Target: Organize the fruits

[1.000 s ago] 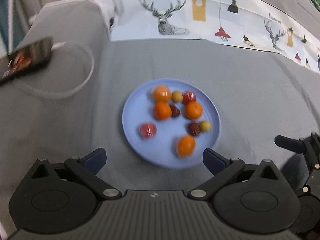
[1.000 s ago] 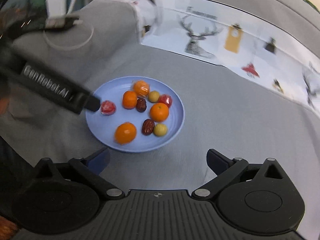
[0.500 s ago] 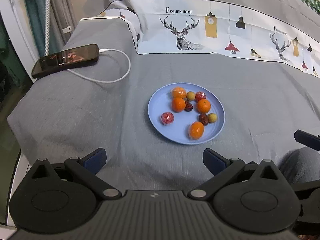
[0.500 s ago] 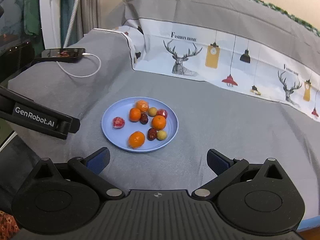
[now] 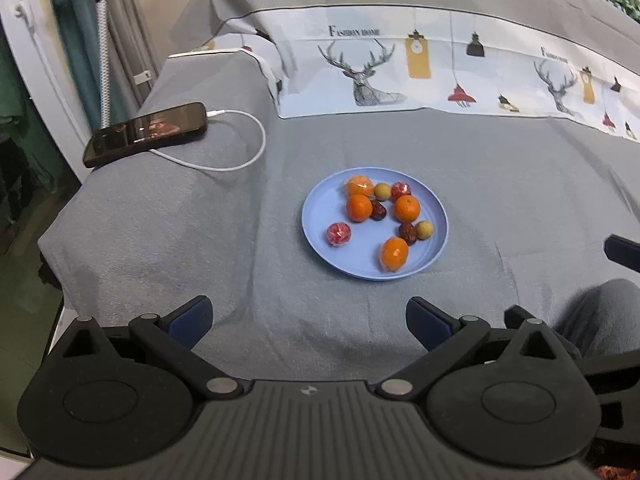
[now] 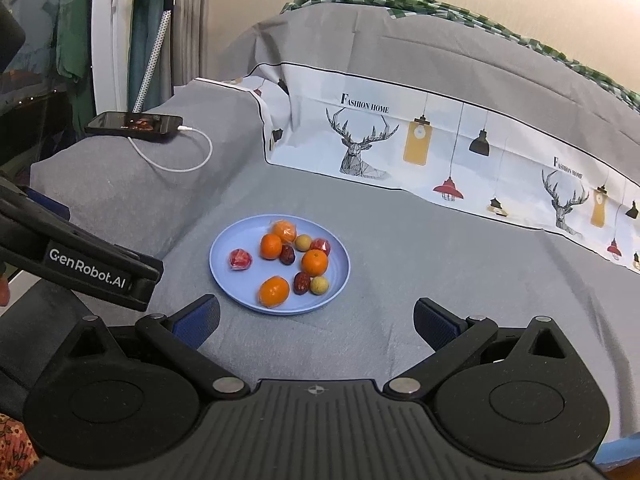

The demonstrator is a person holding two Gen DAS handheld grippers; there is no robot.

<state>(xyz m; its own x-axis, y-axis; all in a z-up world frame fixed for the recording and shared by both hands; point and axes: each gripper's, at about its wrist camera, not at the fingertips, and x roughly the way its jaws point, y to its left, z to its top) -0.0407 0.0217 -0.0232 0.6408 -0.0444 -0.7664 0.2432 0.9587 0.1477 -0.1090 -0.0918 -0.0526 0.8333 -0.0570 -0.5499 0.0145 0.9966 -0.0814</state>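
A light blue plate [image 5: 320, 216] lies on the grey bedsheet and holds several small fruits: oranges [image 5: 407, 208], dark red dates [image 5: 407, 233], yellow round fruits [image 5: 424, 229] and a wrapped red fruit [image 5: 339, 234]. It also shows in the right wrist view [image 6: 224, 256]. My left gripper [image 5: 308, 318] is open and empty, held back from the plate's near edge. My right gripper [image 6: 316, 320] is open and empty, just short of the plate. The left gripper's body [image 6: 80, 264] shows at the left of the right wrist view.
A black phone [image 5: 146, 133] with a white charging cable [image 5: 240, 160] lies on a raised fold at the far left. A deer-print pillow [image 5: 440, 68] lies behind the plate. The bed's edge drops off at the left. My grey-clad knee [image 5: 600, 312] is at the right.
Both grippers have pulled back and up from the plate, which now looks smaller and farther. Both stay open and empty. The fruits have not moved.
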